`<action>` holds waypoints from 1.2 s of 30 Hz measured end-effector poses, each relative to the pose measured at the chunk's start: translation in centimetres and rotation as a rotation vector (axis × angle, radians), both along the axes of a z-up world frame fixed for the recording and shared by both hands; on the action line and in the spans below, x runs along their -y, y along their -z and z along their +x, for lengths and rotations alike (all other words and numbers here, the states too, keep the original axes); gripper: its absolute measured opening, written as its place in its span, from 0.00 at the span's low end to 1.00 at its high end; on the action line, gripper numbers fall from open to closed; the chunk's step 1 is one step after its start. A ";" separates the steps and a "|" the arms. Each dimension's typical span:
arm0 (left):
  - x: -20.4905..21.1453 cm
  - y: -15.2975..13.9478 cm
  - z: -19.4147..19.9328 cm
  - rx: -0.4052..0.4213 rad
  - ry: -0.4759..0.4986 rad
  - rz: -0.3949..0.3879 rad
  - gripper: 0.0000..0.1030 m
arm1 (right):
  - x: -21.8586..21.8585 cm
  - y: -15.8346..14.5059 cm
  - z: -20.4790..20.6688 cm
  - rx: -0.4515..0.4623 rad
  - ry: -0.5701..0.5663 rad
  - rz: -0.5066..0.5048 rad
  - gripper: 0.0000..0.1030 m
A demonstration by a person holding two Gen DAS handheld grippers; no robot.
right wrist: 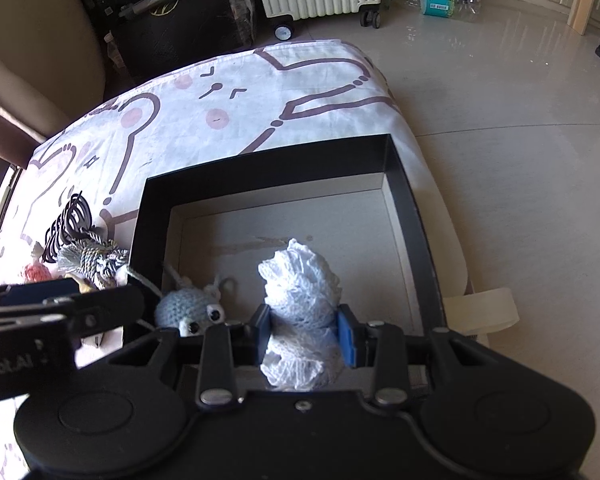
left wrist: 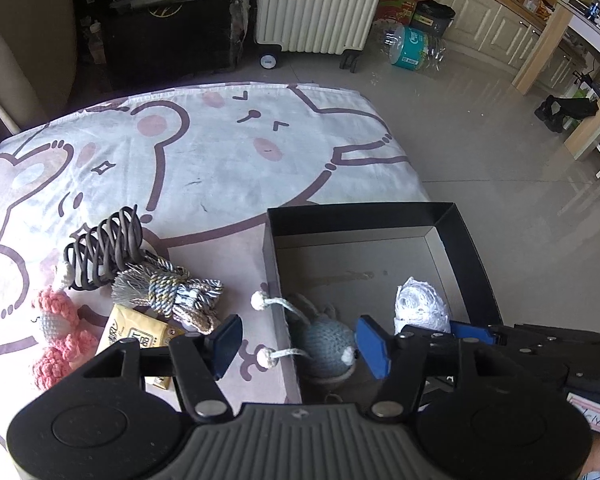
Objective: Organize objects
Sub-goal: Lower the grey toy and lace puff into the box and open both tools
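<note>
Right gripper clamps the white crochet bundle inside the black box, near its front. Left gripper is spread wide, gripping nothing, over the box's left wall; blue crochet toy lies in the box below it.

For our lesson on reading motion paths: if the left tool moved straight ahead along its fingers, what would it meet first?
Most likely the blue crocheted toy, lying just ahead between the open left tool's pads, against the black box's near-left wall. Depth is uncertain.
</note>
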State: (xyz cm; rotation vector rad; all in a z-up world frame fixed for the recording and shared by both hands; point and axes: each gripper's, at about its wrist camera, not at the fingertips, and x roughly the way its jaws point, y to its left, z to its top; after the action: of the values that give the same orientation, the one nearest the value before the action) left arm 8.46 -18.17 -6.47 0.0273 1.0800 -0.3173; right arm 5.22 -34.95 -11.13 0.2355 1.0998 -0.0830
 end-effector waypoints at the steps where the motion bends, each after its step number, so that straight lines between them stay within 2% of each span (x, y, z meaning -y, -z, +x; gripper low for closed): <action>1: -0.4 -0.1 0.1 0.004 -0.008 0.002 0.62 | -0.2 0.1 0.1 -0.003 -0.005 -0.003 0.35; 10: -3.2 -0.5 0.3 0.012 -0.040 0.003 0.62 | -1.8 1.8 1.2 -0.048 -0.023 -0.056 0.35; 16: -3.6 -0.4 0.3 0.010 -0.037 0.009 0.62 | -3.2 2.2 1.8 -0.061 -0.078 -0.005 0.37; 18: -3.4 -0.3 0.3 0.009 -0.031 0.014 0.62 | -3.6 2.1 1.8 -0.066 -0.083 -0.026 0.41; 22: -2.9 -0.3 0.2 0.009 -0.017 0.014 0.63 | -2.6 1.3 1.5 -0.046 -0.031 -0.005 0.50; 36: -1.8 -1.4 -1.3 0.048 0.015 0.037 0.64 | -1.0 -3.5 -1.5 0.049 0.048 -0.033 0.52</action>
State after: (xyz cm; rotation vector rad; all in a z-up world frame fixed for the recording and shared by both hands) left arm 7.18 -16.36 -5.04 0.0753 1.0387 -0.3091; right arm 3.72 -33.93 -7.59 0.2332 1.0438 -0.1376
